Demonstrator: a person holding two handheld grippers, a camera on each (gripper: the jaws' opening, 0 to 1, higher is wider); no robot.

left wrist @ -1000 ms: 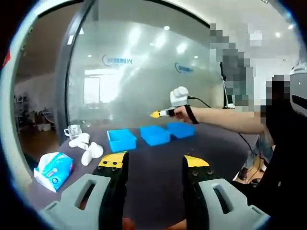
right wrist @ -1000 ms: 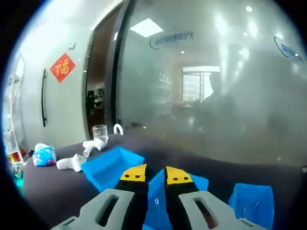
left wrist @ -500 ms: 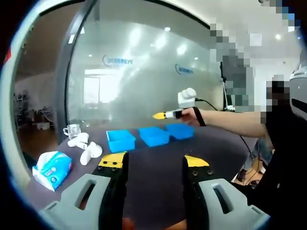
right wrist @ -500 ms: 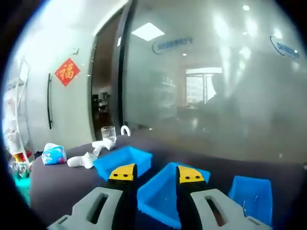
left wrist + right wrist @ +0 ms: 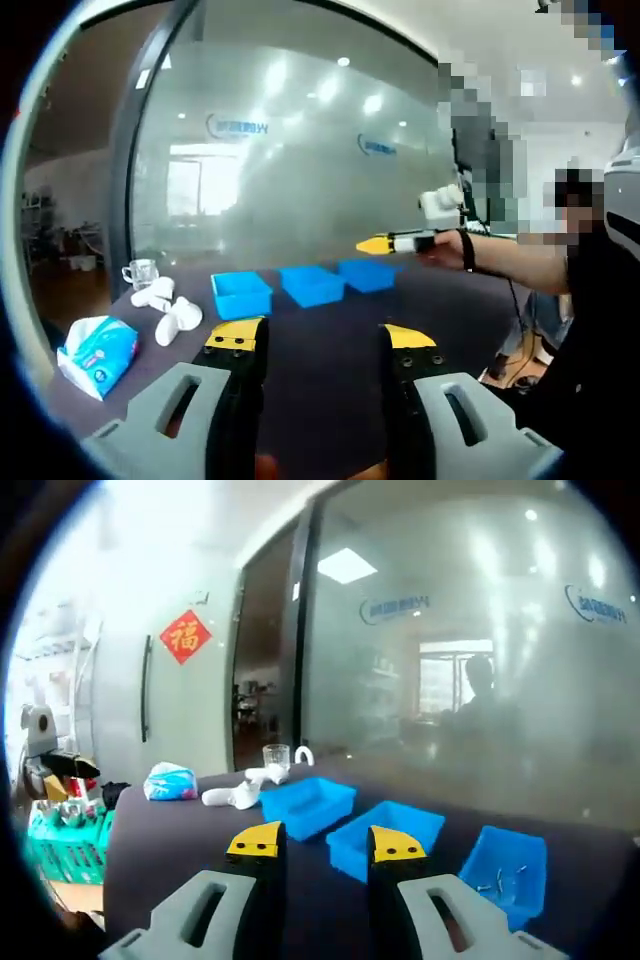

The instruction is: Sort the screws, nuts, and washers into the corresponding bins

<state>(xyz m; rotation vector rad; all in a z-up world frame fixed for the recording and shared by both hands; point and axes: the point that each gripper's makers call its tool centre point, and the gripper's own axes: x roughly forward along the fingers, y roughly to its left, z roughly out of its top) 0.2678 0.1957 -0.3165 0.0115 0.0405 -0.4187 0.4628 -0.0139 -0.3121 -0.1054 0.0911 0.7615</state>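
Running in a row across the dark table, three blue bins sit side by side, the row's long axis slanting away toward the glass wall; small bits of hardware lie in the right-hand bin. The left gripper hovers spread and empty above the table. The right gripper is likewise parted, held in a hand beyond the bins.
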